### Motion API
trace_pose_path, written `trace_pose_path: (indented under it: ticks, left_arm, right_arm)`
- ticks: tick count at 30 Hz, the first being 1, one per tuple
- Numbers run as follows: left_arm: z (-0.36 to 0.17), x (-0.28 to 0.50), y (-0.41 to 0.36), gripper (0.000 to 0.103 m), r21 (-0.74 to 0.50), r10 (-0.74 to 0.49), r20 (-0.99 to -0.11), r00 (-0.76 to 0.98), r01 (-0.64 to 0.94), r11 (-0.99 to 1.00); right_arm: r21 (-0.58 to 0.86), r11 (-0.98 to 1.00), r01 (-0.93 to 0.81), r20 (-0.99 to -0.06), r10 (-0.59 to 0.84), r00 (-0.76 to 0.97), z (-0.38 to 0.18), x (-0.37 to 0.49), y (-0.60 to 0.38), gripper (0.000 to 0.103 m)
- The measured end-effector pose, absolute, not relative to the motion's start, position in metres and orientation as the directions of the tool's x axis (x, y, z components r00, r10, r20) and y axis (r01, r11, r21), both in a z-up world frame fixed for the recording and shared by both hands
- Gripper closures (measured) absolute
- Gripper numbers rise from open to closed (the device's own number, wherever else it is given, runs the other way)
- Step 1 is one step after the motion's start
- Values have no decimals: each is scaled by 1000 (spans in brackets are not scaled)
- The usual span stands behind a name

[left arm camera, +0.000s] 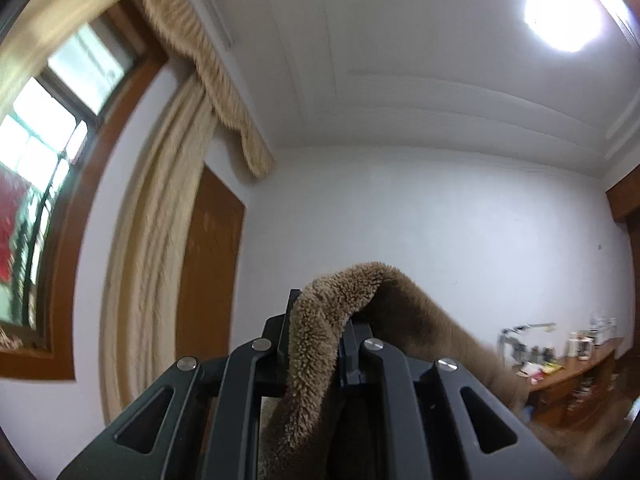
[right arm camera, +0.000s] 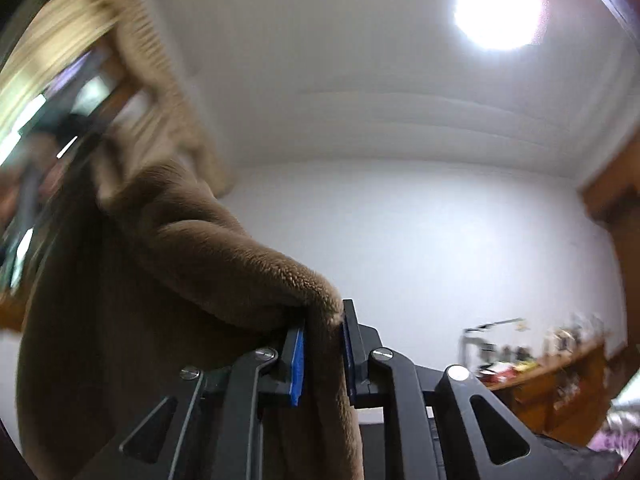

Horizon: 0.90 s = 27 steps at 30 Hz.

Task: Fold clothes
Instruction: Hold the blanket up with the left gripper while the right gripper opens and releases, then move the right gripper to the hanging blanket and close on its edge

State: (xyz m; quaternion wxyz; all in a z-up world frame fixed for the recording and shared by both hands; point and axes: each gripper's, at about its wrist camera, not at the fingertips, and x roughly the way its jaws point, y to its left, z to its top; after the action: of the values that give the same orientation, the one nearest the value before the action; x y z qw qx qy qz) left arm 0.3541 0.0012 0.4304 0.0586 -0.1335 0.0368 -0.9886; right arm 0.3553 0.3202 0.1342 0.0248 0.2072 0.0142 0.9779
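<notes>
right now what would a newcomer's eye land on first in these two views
The brown fleece garment stands out first, pinched in the left tongs and draped rightward, with another part clamped in the right tongs. Next comes the glaring ceiling light at upper right, then the beige curtain beside the window at left.

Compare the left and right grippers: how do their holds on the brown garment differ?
The left gripper pinches a long-pile, shaggy edge of the garment, which arches over and trails to the right; the right gripper pinches a smoother plush fold that bulks up to its left. Blue pads show plainly on the right gripper's fingers; fabric mostly covers the left's. Both are shut on the same garment and point up toward the ceiling.
</notes>
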Motion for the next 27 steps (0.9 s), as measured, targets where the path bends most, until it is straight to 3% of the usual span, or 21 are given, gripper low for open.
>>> trace_pose_path:
  ticks: [5, 12, 13, 15, 16, 17, 27]
  left_arm:
    - [393, 354, -17, 86, -100, -67, 198, -978, 48, -994]
    - [380, 349, -26, 86, -110, -19, 166, -986, 1, -994]
    - [382, 348, -26, 86, -107, -20, 168, -986, 1, -994]
    - [387, 348, -27, 86, -108, -21, 176, -984, 2, -994]
    - [390, 349, -27, 86, -110, -20, 182, -983, 0, -994]
    - [392, 349, -26, 86, -112, -24, 187, -982, 3, -994]
    - [421, 332, 29, 86, -22, -60, 182, -981, 57, -998]
  right_arm:
    - [76, -982, -174, 481, 189, -856, 141, 369, 303, 88]
    - [-50, -973, 227, 384, -228, -895, 168, 362, 311, 87]
    - [-53, -953, 298, 349, -297, -889, 166, 357, 311, 82]
    - [-39, -900, 434, 258, -428, -866, 152, 341, 313, 40]
    - [-50, -891, 452, 236, -450, -861, 145, 339, 307, 5]
    - [-67, -887, 457, 221, -460, -860, 139, 338, 300, 1]
    - [-230, -828, 511, 58, -536, -842, 78, 330, 222, 1]
